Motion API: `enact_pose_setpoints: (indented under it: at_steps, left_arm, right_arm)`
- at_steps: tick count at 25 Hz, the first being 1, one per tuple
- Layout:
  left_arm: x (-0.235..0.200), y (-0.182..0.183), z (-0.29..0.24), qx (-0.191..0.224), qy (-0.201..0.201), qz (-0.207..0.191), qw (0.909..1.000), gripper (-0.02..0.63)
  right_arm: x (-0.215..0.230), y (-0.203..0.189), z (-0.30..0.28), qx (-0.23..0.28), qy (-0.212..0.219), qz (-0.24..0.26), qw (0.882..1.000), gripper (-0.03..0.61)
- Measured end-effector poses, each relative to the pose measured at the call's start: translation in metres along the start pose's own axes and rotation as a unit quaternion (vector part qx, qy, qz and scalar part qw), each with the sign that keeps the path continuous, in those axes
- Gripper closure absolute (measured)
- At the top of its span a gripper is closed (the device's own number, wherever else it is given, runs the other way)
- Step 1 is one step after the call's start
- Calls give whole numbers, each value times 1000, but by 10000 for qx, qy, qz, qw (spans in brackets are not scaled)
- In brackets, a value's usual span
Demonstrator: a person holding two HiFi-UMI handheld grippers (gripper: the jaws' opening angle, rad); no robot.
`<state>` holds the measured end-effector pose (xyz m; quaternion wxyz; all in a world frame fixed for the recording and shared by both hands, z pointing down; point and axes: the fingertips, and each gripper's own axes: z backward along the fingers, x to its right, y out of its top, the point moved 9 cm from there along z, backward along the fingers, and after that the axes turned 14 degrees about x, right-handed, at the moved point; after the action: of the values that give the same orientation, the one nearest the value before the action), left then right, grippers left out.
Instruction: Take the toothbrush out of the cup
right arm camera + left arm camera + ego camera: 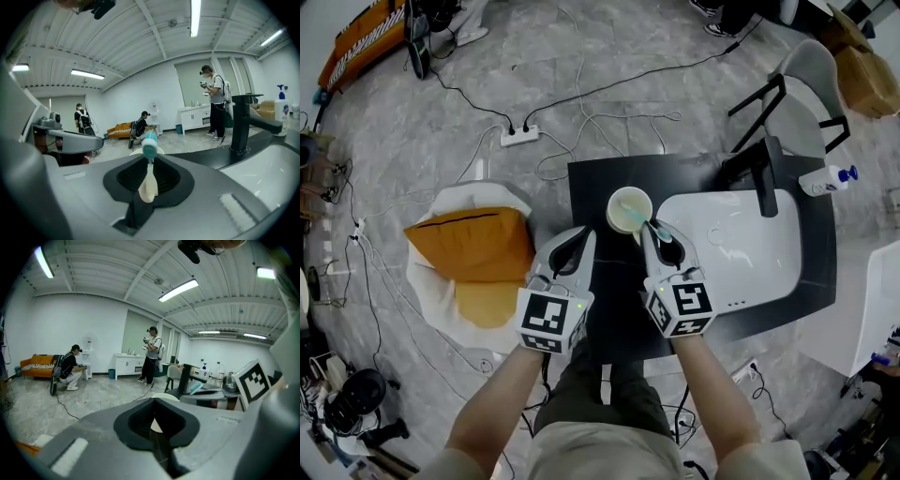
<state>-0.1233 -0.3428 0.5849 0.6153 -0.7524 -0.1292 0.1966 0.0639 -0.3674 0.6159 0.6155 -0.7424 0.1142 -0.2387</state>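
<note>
A cream cup (pixel 630 208) stands on the black counter (pixel 598 183), just left of the white sink. A teal toothbrush (pixel 643 222) leans out of the cup toward the right. My right gripper (pixel 654 230) is shut on the toothbrush's near end. In the right gripper view the toothbrush (pixel 149 180) is pinched between the jaws of the right gripper (pixel 150 157), with the cup (pixel 161 150) just behind. My left gripper (pixel 585 234) sits beside the cup's near left side, shut and empty. In the left gripper view the cup (pixel 165 397) shows over the left gripper (pixel 154 403).
A white sink (pixel 741 246) with a black faucet (pixel 764 178) fills the counter's right part. A soap bottle (pixel 827 178) stands at its far right. An orange cushion (pixel 473 246) lies left of the counter. A power strip (pixel 518 137) and cables cross the floor. People stand across the room.
</note>
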Motion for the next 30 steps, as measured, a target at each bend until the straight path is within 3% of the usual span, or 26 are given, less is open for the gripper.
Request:
enact_pose_setpoints:
  at_steps: [5, 11, 20, 30]
  left_arm:
    - [-5, 11, 6, 107, 41, -49, 9999, 612]
    - [-6, 42, 16, 320, 59, -197, 9993, 612]
    - [6, 134, 46, 1010, 18, -573, 9932, 612]
    - [38, 237, 99, 1845, -211, -1065, 9768, 612]
  right_arm:
    - [-4, 15, 4, 94, -2, -36, 9999, 540]
    - [-12, 59, 12, 435, 97, 11, 9990, 541]
    - [-32, 173, 50, 1199, 235, 279, 9921, 541]
    - [-63, 289, 133, 2132, 358, 384, 9756, 543]
